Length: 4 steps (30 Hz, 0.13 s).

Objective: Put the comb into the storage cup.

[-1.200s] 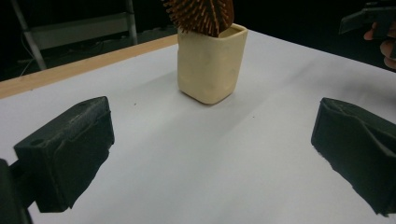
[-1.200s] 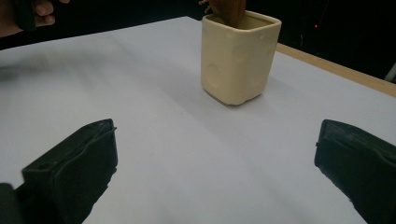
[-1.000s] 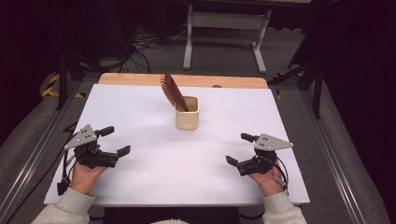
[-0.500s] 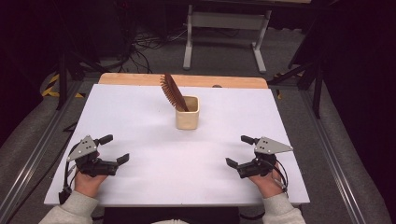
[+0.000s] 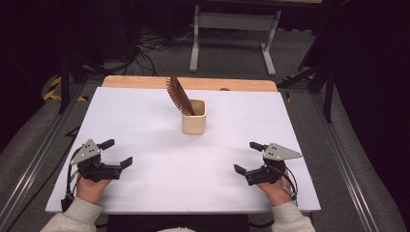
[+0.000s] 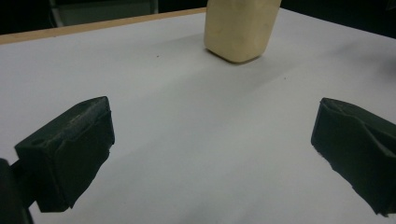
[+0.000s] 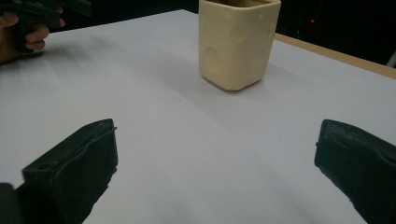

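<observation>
A cream square cup (image 5: 194, 117) stands upright near the middle of the white table (image 5: 145, 121). A brown wooden comb (image 5: 179, 94) leans out of the cup toward the far left. My left gripper (image 5: 116, 152) rests open near the table's front left, well apart from the cup (image 6: 240, 28). At the front right my right gripper (image 5: 248, 157) is open too, nothing between its jaws. The cup (image 7: 238, 42) is ahead of the right gripper (image 7: 215, 158). The left gripper (image 6: 210, 154) has bare table between its jaws.
A wooden strip (image 5: 145, 82) runs along the table's far edge. Beyond it stand a white metal frame (image 5: 232, 29) and cables on the grey floor. Metal rails flank the table. The other hand and gripper (image 7: 32, 18) appear far left in the right gripper view.
My left gripper has drawn back toward the front edge of the table. The right gripper has barely shifted. Cup and comb are unmoved.
</observation>
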{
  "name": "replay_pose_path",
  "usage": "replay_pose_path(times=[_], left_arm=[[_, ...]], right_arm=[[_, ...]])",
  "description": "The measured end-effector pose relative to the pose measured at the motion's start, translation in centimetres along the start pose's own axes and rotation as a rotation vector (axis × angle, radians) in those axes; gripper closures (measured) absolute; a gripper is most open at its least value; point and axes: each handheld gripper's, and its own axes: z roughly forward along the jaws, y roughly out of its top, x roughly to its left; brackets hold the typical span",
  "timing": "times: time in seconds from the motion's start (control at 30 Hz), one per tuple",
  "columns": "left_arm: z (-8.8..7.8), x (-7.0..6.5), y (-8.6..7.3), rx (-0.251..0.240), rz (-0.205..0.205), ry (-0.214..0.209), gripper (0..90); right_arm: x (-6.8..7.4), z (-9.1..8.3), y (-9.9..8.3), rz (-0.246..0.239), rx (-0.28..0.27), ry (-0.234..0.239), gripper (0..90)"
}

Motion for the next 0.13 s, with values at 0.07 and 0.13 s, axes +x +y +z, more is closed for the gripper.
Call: replay_pose_path(times=[0.07,0.13], left_arm=[[-0.14,0.08,0.2,0.006,0.013,0.005,0.5],[-0.21,0.16,0.27,0.005,0.014,0.002,0.5]], right_arm=[[-0.03,-0.03,0.01,0.0,0.002,-0.001,0.2],[-0.06,-0.07,0.0,0.0,0.002,-0.005,0.2]])
